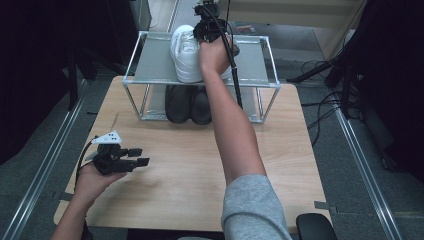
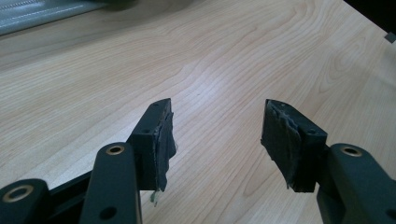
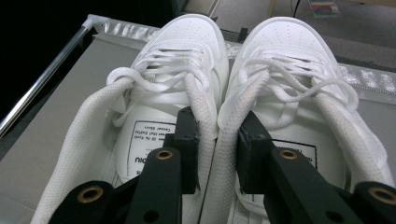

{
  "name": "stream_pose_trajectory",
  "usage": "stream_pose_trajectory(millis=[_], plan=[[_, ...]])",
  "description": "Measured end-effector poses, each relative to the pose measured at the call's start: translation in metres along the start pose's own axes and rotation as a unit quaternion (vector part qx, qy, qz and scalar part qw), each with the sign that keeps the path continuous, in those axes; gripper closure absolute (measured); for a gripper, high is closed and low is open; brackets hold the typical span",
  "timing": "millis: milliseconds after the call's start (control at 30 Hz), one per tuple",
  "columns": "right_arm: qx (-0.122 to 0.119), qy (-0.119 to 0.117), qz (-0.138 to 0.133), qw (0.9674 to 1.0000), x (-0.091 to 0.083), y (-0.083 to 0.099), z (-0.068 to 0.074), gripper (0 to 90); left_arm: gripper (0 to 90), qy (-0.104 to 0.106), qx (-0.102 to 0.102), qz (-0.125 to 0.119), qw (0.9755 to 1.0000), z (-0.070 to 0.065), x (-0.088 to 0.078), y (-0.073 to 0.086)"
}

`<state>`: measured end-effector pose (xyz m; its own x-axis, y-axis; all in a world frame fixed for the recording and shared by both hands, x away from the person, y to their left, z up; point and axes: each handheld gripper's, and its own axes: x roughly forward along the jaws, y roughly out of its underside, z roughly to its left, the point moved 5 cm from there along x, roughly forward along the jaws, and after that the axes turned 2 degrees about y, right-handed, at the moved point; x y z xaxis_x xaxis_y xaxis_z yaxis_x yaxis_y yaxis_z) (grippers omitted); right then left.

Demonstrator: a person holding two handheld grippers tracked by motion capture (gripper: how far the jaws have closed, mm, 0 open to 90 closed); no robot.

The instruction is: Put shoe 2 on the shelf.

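Note:
A pair of white lace-up shoes (image 1: pixel 186 50) stands side by side on the top shelf of a metal rack (image 1: pixel 150 65). In the right gripper view one jaw reaches into the left shoe (image 3: pixel 182 56) and the other into the right shoe (image 3: pixel 289 51). My right gripper (image 3: pixel 218 116) is shut on their two inner collars, pressed together between the pads. From above, the right gripper (image 1: pixel 210 27) sits over the shoes at arm's length. My left gripper (image 1: pixel 142 156) rests low over the wooden table (image 1: pixel 190 170) at the near left. Its jaws (image 2: pixel 217 109) stand open with nothing between them.
A pair of black shoes (image 1: pixel 187 102) sits on the rack's lower level, under the shelf. The rack stands at the far edge of the table. Metal rails run along the floor on both sides, and cables lie on the floor at the right.

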<state>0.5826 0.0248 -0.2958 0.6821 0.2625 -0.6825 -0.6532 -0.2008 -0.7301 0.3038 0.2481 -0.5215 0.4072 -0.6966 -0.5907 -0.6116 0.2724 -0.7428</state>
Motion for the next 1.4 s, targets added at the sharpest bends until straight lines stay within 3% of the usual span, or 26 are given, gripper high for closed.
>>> stream_pose_trajectory(millis=[133, 367, 733, 1233, 1333, 1400], plan=[[-0.003, 0.007, 0.01, 0.9999, 0.0, 0.001, 0.007, 73.9, 43.7, -0.001, -0.002, -0.001, 1.0, 0.001, -0.001, 0.0], [0.015, 0.003, 0.017, 0.9997, 0.0, 0.001, 0.015, 72.5, 43.7, 0.001, 0.001, 0.002, 1.0, 0.001, -0.001, -0.001], [0.022, 0.002, 0.017, 0.9996, 0.002, 0.006, 0.019, 69.3, 43.7, 0.003, 0.002, 0.0, 1.0, 0.0, 0.002, -0.003], [0.0, -0.031, 0.004, 0.9995, -0.002, 0.013, 0.012, 57.8, 43.7, 0.004, 0.007, 0.005, 1.0, 0.0, 0.005, -0.004], [-0.026, -0.042, -0.006, 0.9987, -0.005, 0.015, 0.011, 54.6, 43.7, 0.007, 0.006, 0.006, 0.9999, 0.0, 0.007, -0.005], [-0.025, -0.056, -0.01, 0.9981, -0.008, 0.016, 0.009, 53.5, 43.7, 0.007, 0.008, 0.007, 0.9999, 0.0, 0.008, -0.006]])
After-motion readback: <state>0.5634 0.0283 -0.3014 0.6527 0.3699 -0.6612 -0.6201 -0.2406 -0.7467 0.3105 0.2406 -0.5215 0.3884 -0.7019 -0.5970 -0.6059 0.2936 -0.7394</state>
